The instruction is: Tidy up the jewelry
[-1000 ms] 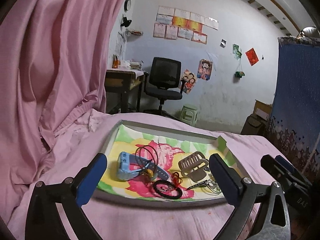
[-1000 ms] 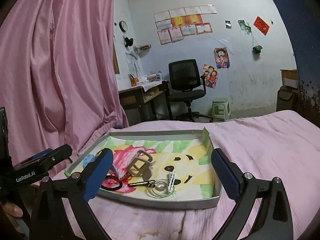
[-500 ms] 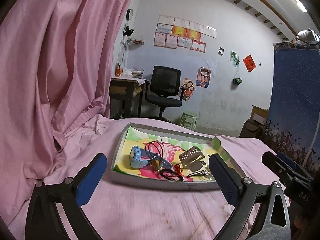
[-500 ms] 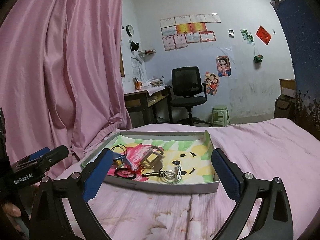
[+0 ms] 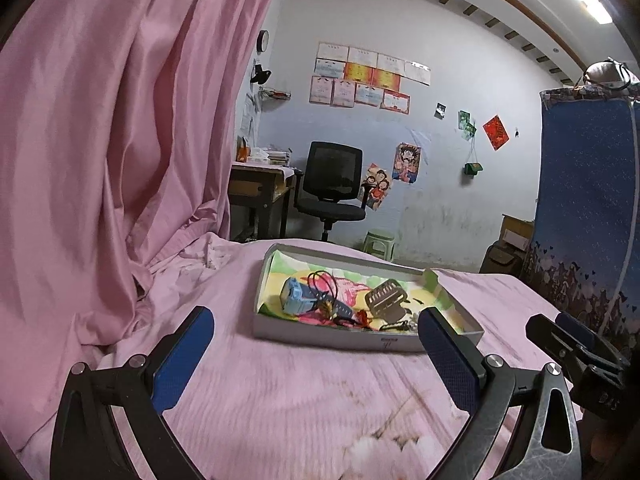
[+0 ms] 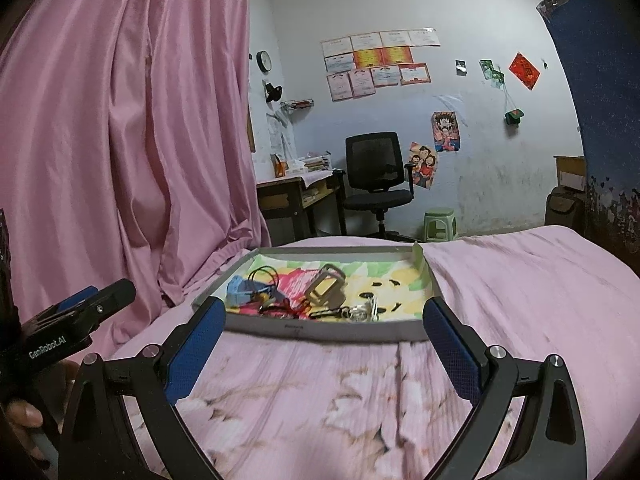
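Pink curtain (image 5: 100,152) left of tray (image 5: 320,338); office chair (image 5: 334,188) beyond.

pink floral bedspread (image 5: 304,400), grey tray (image 6: 320,330) with bright cartoon lining, light-blue watch (image 5: 296,300)

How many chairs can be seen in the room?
1: a black office chair stands by the desk at the back wall. A green stool is beside it; others may be hidden.
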Available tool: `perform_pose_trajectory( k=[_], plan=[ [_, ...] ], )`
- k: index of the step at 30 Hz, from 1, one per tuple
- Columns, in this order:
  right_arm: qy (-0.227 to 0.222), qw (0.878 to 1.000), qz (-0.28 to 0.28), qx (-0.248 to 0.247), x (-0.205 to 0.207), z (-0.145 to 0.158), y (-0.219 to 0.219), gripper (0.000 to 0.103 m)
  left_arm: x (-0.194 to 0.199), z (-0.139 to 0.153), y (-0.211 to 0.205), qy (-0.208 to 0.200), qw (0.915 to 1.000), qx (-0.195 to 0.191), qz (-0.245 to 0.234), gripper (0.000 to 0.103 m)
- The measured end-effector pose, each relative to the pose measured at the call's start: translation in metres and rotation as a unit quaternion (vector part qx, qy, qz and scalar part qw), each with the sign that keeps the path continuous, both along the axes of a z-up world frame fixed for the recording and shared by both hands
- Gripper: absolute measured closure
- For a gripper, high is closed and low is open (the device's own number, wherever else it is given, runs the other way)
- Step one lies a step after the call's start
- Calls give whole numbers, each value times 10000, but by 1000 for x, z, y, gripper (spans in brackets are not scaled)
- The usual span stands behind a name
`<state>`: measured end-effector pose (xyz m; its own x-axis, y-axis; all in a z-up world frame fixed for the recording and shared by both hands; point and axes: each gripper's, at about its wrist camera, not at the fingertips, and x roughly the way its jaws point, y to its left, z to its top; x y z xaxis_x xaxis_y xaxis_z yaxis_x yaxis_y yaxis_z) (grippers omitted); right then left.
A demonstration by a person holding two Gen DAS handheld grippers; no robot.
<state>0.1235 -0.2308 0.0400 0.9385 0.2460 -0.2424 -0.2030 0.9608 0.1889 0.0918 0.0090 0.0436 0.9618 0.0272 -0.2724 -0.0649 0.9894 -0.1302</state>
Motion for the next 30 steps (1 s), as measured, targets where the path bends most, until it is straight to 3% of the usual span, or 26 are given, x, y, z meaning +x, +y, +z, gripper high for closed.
perform_pose_trajectory(
  k=[16, 30],
  plan=[
    [-131, 9997, -98, -165, -57, -8, -1, 6, -54, -17, 13, -55, 9998, 86, 170, 0],
    [-143, 9989, -283, -345, -79, -18, -7, 2, -66, -36, 10, -28, 9997, 217, 95, 0]
  ],
)
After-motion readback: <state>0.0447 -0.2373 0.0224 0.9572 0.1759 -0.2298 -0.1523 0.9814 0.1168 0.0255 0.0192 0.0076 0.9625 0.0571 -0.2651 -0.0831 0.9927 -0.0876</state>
